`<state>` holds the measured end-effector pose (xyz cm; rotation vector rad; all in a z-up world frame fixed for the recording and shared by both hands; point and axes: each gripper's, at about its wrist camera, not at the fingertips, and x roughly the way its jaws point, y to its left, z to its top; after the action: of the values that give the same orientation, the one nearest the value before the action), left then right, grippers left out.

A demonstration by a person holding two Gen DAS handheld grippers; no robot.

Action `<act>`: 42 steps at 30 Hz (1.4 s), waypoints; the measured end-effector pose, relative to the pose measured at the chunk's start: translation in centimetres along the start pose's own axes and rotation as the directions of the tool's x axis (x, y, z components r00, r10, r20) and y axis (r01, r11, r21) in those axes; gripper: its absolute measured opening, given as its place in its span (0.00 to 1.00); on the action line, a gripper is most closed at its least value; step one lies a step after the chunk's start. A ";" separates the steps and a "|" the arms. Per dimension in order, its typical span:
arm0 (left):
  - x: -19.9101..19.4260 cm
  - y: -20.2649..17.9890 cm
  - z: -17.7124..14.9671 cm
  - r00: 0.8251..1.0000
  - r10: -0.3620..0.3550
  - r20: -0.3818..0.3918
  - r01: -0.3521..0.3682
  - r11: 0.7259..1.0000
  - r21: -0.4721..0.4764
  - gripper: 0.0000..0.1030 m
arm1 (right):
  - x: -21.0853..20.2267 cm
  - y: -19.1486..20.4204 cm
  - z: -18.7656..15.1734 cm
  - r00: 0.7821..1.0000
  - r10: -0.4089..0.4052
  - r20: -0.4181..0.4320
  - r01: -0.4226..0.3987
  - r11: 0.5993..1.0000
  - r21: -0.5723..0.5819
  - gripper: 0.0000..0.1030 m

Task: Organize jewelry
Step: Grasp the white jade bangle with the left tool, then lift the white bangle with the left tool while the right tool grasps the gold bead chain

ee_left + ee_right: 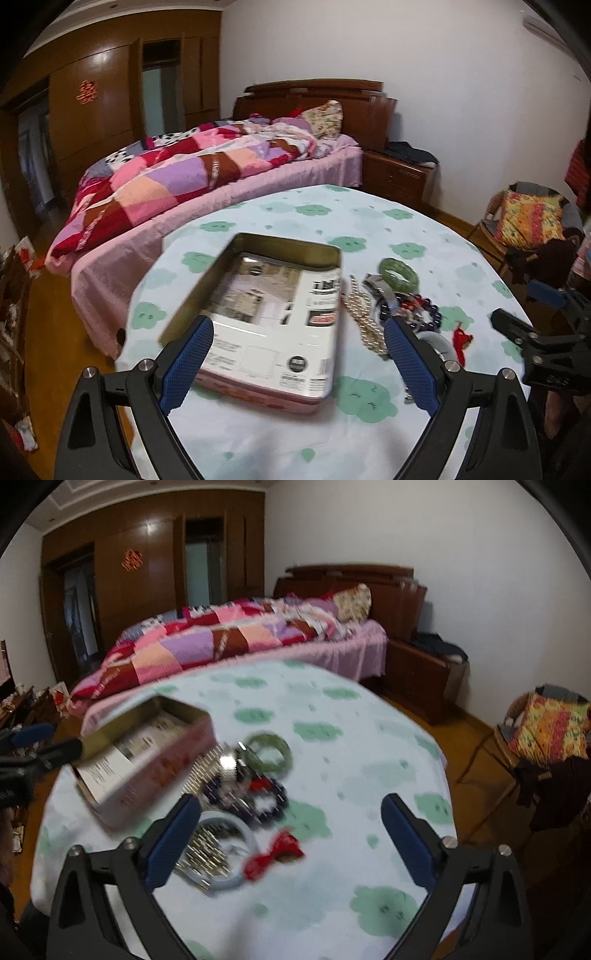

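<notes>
An open metal tin [258, 317] lined with printed paper sits on the table; it also shows in the right wrist view [147, 753]. Beside it lies a jewelry pile: a green bangle [399, 277] [269, 753], a pearl strand [364, 317], dark beads [255, 797], a pale bangle [221, 853] and a red tassel [275, 854]. My left gripper [299, 332] is open above the tin's near end. My right gripper [291, 808] is open above the pile, and it shows at the right edge of the left wrist view [517, 332].
The round table has a white cloth with green clouds [369, 775]. A bed with a patchwork quilt [192, 173] stands behind it, a wooden nightstand [399, 177] at the right, and a chair with cushions and clothes [546, 738] at the far right.
</notes>
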<state>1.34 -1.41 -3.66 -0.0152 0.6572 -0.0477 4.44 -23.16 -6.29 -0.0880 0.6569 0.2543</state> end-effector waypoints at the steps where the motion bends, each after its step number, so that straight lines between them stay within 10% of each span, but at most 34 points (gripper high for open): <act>1: 0.2 -0.3 -0.1 1.000 -0.005 -0.006 0.005 1.000 0.007 0.91 | 0.3 -0.5 -0.4 1.000 -0.003 -0.017 0.003 1.000 0.005 0.90; 9: 3.3 -4.7 -1.3 0.985 -0.128 -0.116 0.141 0.984 0.106 0.56 | 1.7 -1.8 -2.0 0.995 0.006 -0.104 -0.004 1.000 0.018 0.73; 20: 6.3 -7.5 -2.2 0.960 -0.182 -0.214 0.219 0.962 0.163 0.38 | 1.7 -1.2 -2.3 0.995 0.008 -0.103 -0.007 1.000 0.007 0.73; 26: 8.3 -7.8 -2.7 0.932 -0.228 -0.281 0.277 0.950 0.146 0.13 | 1.9 -1.1 -2.3 0.995 0.007 -0.104 -0.006 1.000 0.008 0.73; 42: 2.3 -6.0 0.5 0.953 -0.298 -0.043 0.301 0.949 0.096 0.11 | 2.4 -1.5 -2.7 0.994 -0.005 -0.111 0.007 1.000 0.013 0.73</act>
<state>3.19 -7.47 -4.52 -0.0164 0.6756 -0.3760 5.10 -24.51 -9.90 -0.0920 0.7686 0.2407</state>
